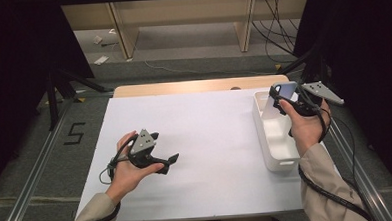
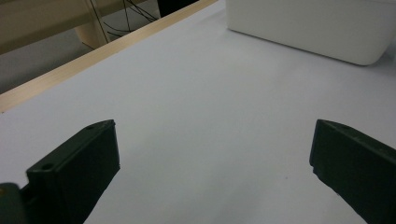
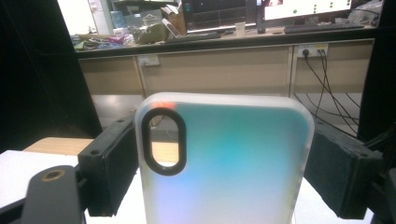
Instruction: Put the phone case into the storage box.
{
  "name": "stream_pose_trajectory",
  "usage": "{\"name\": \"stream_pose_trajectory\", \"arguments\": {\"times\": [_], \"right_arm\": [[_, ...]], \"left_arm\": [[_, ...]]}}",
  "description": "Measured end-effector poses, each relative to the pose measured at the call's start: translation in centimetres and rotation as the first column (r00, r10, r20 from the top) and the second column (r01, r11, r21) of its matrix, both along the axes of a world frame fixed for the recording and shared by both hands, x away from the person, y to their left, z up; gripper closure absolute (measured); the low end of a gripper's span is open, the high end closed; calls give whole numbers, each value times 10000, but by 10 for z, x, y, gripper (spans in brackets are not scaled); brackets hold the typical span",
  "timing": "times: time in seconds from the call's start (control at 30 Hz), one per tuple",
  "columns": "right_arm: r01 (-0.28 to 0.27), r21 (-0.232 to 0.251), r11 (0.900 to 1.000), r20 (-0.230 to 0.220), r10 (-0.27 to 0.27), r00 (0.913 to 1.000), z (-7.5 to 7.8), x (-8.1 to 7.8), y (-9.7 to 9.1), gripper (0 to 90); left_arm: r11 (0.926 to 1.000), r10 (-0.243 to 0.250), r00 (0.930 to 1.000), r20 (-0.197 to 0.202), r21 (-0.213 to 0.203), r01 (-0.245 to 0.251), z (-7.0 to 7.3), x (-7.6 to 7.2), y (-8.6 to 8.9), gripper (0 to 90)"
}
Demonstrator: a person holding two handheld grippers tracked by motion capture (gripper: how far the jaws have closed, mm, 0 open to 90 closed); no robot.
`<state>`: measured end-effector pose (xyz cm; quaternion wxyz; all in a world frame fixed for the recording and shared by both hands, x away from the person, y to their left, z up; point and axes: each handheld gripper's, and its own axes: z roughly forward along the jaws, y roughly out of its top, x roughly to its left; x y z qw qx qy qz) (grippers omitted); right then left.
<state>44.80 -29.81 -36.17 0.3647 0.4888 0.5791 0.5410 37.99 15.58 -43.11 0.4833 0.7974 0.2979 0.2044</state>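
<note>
A translucent phone case [image 3: 233, 158] with a blue-green tint and a black-rimmed oval camera cutout stands upright between the jaws of my right gripper [image 3: 224, 140], whose pads press on its two long edges. In the high view the right gripper [image 1: 282, 97] holds the phone case [image 1: 286, 89] up over the far end of a white bin [image 1: 268, 137] at the table's right. My left gripper [image 1: 169, 161] rests low on the white sheet at the front left, pointing right. The left gripper [image 2: 215, 128] is open, with bare white surface between its jaws.
The white sheet [image 1: 205, 145] covers most of the wooden table [image 1: 193, 86]. The white bin [image 2: 317, 28] lies ahead of the left gripper. Metal rails [image 1: 31, 167] run along the floor on both sides, and cables trail from each gripper.
</note>
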Motion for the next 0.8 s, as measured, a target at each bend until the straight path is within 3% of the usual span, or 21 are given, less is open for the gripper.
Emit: {"name": "stream_pose_trajectory", "arguments": {"times": [0.8], "right_arm": [[111,-114,9999,-32,-111,9999,-1,1,-3,182]], "left_arm": [[10000,10,10000,-7,-2,-10,0,0,0,9]]}}
